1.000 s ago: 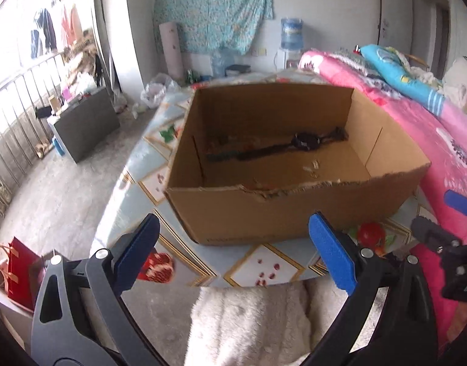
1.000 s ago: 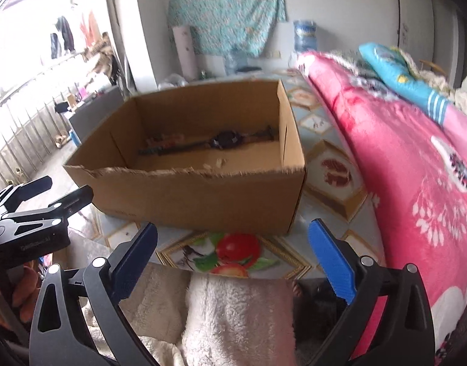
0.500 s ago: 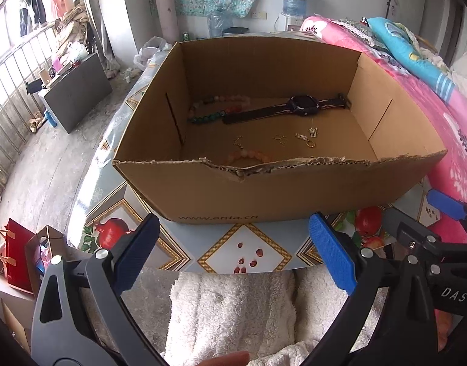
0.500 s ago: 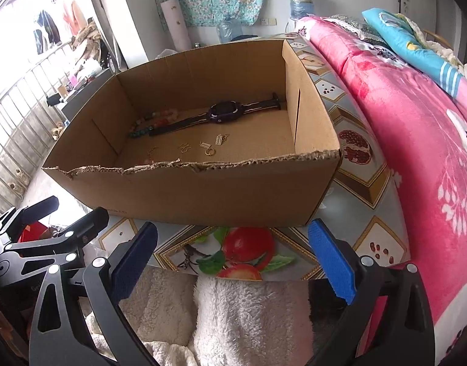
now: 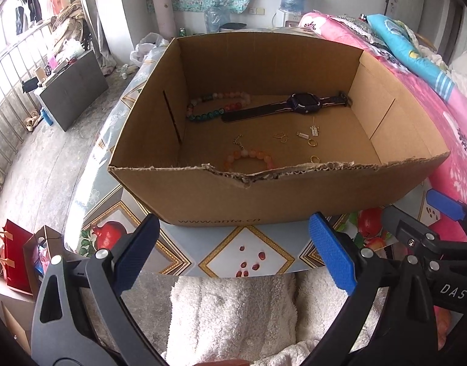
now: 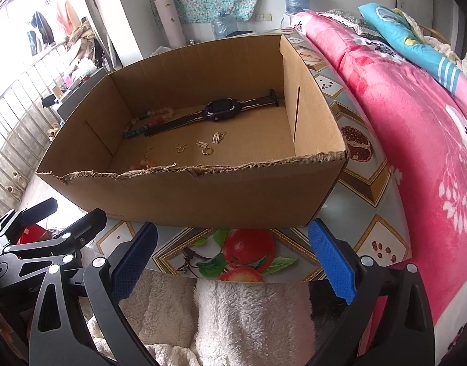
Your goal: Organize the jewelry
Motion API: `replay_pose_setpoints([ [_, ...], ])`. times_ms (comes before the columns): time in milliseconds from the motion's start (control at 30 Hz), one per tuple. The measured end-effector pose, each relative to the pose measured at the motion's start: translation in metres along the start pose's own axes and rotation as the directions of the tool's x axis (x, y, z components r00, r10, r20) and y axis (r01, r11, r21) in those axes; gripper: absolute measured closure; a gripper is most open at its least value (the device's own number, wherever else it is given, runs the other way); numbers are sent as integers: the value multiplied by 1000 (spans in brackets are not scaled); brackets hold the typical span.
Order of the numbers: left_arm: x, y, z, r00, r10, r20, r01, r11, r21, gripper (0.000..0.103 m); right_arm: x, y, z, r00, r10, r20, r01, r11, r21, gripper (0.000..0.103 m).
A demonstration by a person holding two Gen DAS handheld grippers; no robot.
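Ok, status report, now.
Left tongs open, right tongs open, both empty, short of box. Watch, bracelets, small gold bits on its floor. Torn front wall between.

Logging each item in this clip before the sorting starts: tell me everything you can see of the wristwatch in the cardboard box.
The wristwatch is dark, black to deep purple, with a rounded-square case and a dark face. Its strap, seemingly rubber or plastic, is unbuckled and laid out nearly straight, flat on the floor of the cardboard box near the far wall. One strap end reaches the box's right inner corner; the other lies against or over the multicoloured bead bracelet. Neither gripper touches it.
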State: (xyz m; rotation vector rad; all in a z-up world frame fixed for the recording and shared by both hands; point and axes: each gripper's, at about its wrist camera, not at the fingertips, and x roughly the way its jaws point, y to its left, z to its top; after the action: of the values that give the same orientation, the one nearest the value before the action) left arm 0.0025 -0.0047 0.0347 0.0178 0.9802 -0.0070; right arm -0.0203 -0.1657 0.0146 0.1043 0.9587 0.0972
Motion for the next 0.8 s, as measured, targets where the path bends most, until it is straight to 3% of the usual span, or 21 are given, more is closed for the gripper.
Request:
replay_pose_setpoints([
  [800,17,-1,9,997,-15,-77,16,1000,8,9,16,-5,6,998,-6,-62,8,999,34,7],
])
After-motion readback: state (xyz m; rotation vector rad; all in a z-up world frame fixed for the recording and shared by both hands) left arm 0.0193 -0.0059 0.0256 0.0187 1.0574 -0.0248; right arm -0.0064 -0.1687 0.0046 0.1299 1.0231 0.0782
